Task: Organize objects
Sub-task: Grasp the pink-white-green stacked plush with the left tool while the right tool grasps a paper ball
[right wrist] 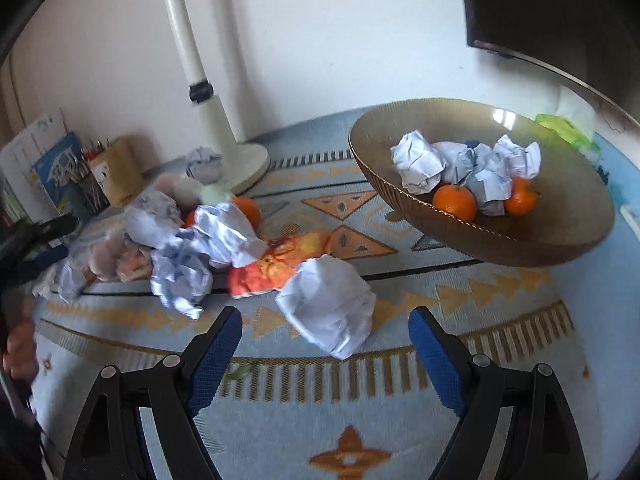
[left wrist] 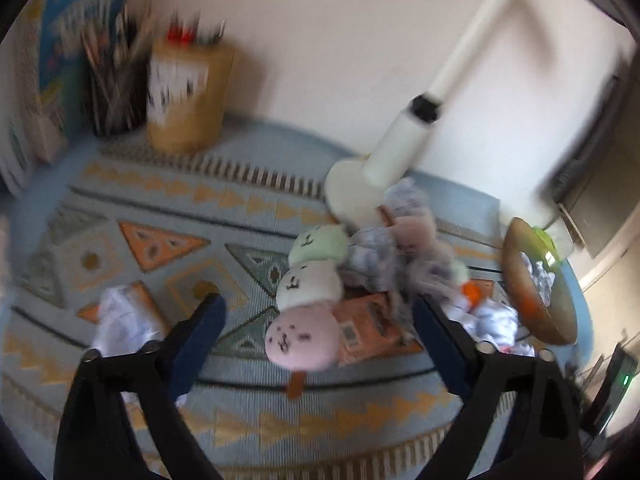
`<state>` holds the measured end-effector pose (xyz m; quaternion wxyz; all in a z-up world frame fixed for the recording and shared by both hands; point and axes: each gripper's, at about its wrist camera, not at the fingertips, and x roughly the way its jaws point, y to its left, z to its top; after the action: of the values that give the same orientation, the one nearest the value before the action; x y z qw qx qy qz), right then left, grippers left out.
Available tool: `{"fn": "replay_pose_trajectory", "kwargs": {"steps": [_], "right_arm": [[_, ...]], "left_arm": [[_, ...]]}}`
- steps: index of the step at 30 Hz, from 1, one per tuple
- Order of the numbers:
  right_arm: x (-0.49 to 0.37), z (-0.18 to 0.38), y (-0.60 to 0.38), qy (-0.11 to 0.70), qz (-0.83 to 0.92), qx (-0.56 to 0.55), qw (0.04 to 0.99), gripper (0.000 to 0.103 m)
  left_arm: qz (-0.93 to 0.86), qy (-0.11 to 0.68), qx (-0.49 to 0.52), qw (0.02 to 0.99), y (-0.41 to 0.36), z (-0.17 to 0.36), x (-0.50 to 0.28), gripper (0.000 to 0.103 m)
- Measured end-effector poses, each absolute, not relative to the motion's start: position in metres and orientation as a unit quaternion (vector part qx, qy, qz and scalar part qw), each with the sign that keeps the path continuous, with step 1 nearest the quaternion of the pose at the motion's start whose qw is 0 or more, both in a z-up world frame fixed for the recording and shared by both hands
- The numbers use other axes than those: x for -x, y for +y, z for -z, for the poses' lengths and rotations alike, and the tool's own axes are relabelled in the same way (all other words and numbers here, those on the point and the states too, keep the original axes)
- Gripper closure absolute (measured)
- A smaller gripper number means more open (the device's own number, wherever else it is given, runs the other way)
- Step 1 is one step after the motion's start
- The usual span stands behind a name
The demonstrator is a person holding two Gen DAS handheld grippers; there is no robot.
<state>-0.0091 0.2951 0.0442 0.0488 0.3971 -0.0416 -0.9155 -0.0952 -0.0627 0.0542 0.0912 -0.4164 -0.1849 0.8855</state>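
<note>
My left gripper (left wrist: 316, 304) is open above the patterned cloth, jaws either side of a plush skewer toy (left wrist: 306, 304) with green, white and pink heads. An orange packet (left wrist: 370, 326) lies under the toy. My right gripper (right wrist: 326, 316) is open, just short of a crumpled paper ball (right wrist: 328, 304). Behind the ball lie an orange packet (right wrist: 276, 268), more crumpled paper (right wrist: 228, 236) and an orange (right wrist: 248, 208). A brown bowl (right wrist: 560, 224) at the right holds paper balls (right wrist: 418, 166) and two oranges (right wrist: 456, 202).
A white lamp base (right wrist: 248, 160) stands at the back by the wall. A tan pencil holder (left wrist: 186, 96), a dark pen cup (left wrist: 116, 96) and books (left wrist: 60, 56) stand at the back left. Another paper ball (left wrist: 120, 316) lies beside my left finger.
</note>
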Motion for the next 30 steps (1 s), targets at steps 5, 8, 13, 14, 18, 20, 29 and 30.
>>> {"fn": "replay_pose_trajectory", "kwargs": {"steps": [5,8,13,14,18,20,29,30], "right_arm": [[0.022,-0.033,0.291,-0.040,0.912,-0.407,0.044,0.022],[0.024,-0.032,0.293,-0.044,0.913,-0.404,0.038,0.032],[0.021,-0.033,0.287,-0.032,0.916,-0.397,0.047,0.056],[0.016,-0.037,0.285,-0.025,0.923,-0.381,0.050,0.056],[-0.008,-0.051,0.278,-0.032,0.938,-0.335,0.078,0.056],[-0.014,-0.052,0.274,-0.049,0.935,-0.337,0.096,0.056],[-0.029,-0.038,0.234,0.006,0.926,-0.362,0.110,0.056],[-0.028,-0.036,0.235,0.006,0.924,-0.368,0.109,0.056]], "left_arm": [[-0.879,-0.201,0.422,0.097,-0.058,-0.032,0.107,0.025],[-0.878,-0.181,0.432,0.095,-0.049,-0.027,0.111,0.044],[-0.878,-0.195,0.429,0.088,-0.055,-0.023,0.110,0.064],[-0.881,-0.197,0.422,0.088,-0.057,-0.026,0.106,0.065],[-0.893,-0.196,0.394,0.094,-0.058,-0.049,0.079,0.066],[-0.900,-0.192,0.377,0.102,-0.054,-0.063,0.049,0.066],[-0.902,-0.094,0.412,0.087,0.022,-0.038,-0.053,0.065],[-0.902,-0.086,0.415,0.077,0.025,-0.035,-0.057,0.065]]}}
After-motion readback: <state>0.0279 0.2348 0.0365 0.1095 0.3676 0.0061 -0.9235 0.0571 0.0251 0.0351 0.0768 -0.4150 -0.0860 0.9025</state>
